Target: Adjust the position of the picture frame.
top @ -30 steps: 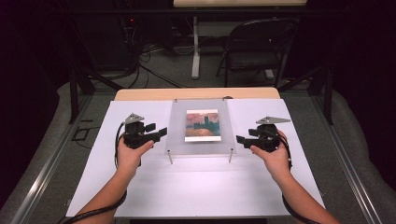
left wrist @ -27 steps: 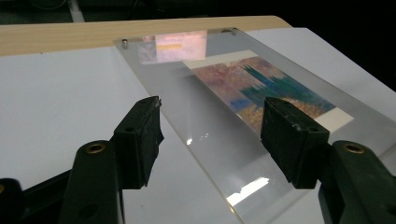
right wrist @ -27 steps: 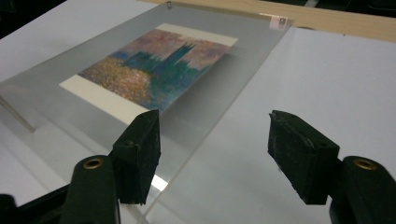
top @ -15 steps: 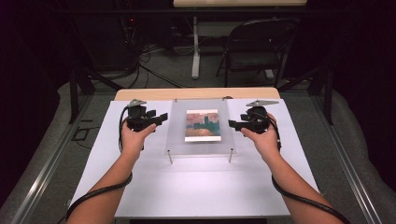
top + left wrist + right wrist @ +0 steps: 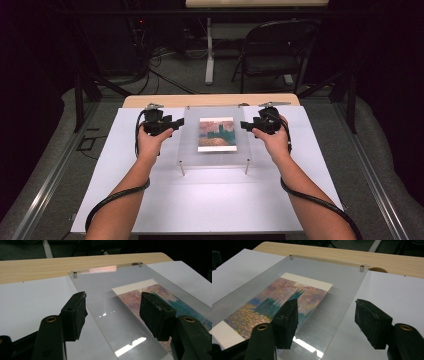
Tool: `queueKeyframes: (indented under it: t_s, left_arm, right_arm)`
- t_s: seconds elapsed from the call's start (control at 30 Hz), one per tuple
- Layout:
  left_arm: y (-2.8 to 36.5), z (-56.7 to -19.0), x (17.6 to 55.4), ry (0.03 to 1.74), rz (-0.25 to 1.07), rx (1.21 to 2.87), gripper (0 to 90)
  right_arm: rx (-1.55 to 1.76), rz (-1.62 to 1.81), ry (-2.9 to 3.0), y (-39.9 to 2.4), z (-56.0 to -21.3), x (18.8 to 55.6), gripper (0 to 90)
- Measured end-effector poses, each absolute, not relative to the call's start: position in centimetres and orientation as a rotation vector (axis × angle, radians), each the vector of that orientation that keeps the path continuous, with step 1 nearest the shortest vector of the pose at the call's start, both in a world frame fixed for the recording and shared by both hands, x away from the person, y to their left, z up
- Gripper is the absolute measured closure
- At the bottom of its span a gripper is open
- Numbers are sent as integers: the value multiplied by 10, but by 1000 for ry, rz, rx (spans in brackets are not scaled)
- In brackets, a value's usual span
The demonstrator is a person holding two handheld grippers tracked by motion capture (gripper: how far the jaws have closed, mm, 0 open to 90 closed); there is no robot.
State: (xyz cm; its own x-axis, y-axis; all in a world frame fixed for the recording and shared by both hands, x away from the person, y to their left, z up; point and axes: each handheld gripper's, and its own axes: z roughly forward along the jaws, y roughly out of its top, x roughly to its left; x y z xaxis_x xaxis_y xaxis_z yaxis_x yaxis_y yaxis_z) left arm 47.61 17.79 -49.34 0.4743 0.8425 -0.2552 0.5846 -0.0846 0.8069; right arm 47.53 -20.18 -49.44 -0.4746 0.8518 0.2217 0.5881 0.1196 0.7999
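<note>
Both grippers' jaws apart, straddling the side edges of the clear panel (image 5: 216,137): left gripper (image 5: 170,122), right gripper (image 5: 248,125). No grip yet; lift not started, panel on its standoffs over the picture (image 5: 216,134).

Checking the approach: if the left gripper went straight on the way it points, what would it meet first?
Probably the left edge of the clear panel: it runs between the left gripper's open jaws. Depth is hard to judge.
</note>
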Motion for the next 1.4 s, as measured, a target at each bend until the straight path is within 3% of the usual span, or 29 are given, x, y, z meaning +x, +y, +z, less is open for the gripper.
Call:
queueKeyframes:
  t_s: [0.47,1.4]
  left_arm:
    - [169,-523,488,1272,273,1785,378]
    - [166,-540,495,1341,158,1795,340]
  right_arm:
    - [1474,1287,2124,-202,-516,485,357]
    - [1570,1300,2178,-194,-532,495,357]
